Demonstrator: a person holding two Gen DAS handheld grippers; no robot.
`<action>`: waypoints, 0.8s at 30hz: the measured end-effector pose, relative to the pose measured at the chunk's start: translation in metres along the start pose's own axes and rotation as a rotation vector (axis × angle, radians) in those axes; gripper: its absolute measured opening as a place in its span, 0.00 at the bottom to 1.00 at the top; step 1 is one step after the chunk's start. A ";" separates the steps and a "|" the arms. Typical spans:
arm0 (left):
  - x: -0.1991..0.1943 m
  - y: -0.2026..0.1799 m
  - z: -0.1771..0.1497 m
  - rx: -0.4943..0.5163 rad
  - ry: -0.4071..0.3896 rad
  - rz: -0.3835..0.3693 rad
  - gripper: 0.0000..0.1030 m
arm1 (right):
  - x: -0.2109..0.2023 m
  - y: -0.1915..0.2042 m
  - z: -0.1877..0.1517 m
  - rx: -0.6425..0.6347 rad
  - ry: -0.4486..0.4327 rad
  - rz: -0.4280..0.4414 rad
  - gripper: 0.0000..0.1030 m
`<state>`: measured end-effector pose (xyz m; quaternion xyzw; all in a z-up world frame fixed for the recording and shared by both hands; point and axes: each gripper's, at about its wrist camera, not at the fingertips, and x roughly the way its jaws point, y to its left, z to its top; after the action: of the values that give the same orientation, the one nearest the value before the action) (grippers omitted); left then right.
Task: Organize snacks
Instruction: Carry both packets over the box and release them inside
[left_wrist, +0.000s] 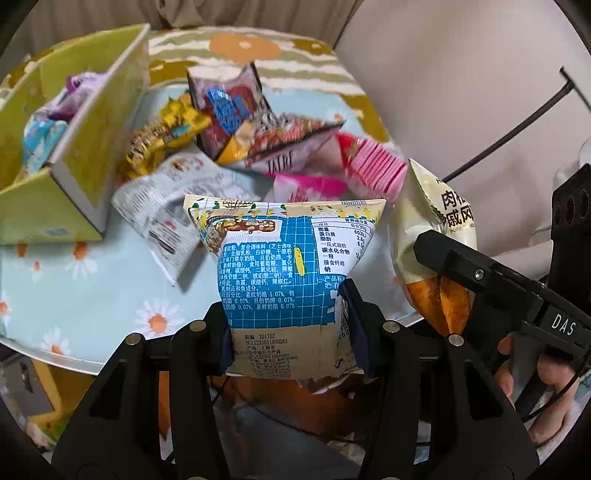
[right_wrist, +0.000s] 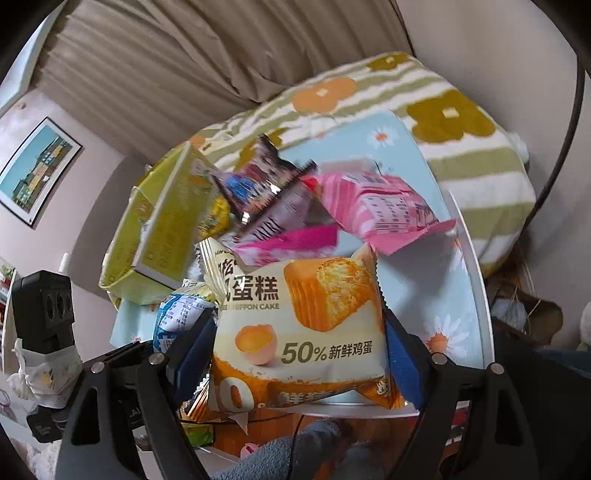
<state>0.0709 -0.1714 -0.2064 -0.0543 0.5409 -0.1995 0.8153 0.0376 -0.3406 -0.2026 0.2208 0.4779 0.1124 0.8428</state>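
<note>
Between left claw (left_wrist: 290, 325) pads, blue snack bag (left_wrist: 273, 273)

Shiny bags, dull box
The blue snack bag (left_wrist: 291, 280) and cake bag (right_wrist: 314, 332) look like glossy plastic; the green box (left_wrist: 70, 177) looks like matt cardboard.

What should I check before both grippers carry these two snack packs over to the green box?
1. Left gripper clamped on the blue snack bag: ok.
2. Right gripper clamped on the chiffon cake pack: ok.
3. Both packs lifted off the table: cannot tell.
4. Green box open on top: ok.
5. Free room inside the box: cannot tell, packets already lie there.
6. The two packs apart from each other: ok.
</note>
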 end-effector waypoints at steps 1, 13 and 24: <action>-0.008 0.001 0.001 -0.006 -0.014 -0.005 0.44 | -0.005 0.005 0.002 -0.011 -0.011 0.004 0.80; -0.100 0.047 0.036 -0.080 -0.225 0.000 0.44 | -0.039 0.093 0.036 -0.189 -0.135 0.057 0.80; -0.156 0.161 0.088 -0.155 -0.339 0.088 0.44 | 0.005 0.183 0.074 -0.263 -0.156 0.113 0.80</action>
<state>0.1406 0.0249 -0.0851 -0.1262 0.4114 -0.1092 0.8960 0.1074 -0.1978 -0.0860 0.1431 0.3792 0.2038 0.8912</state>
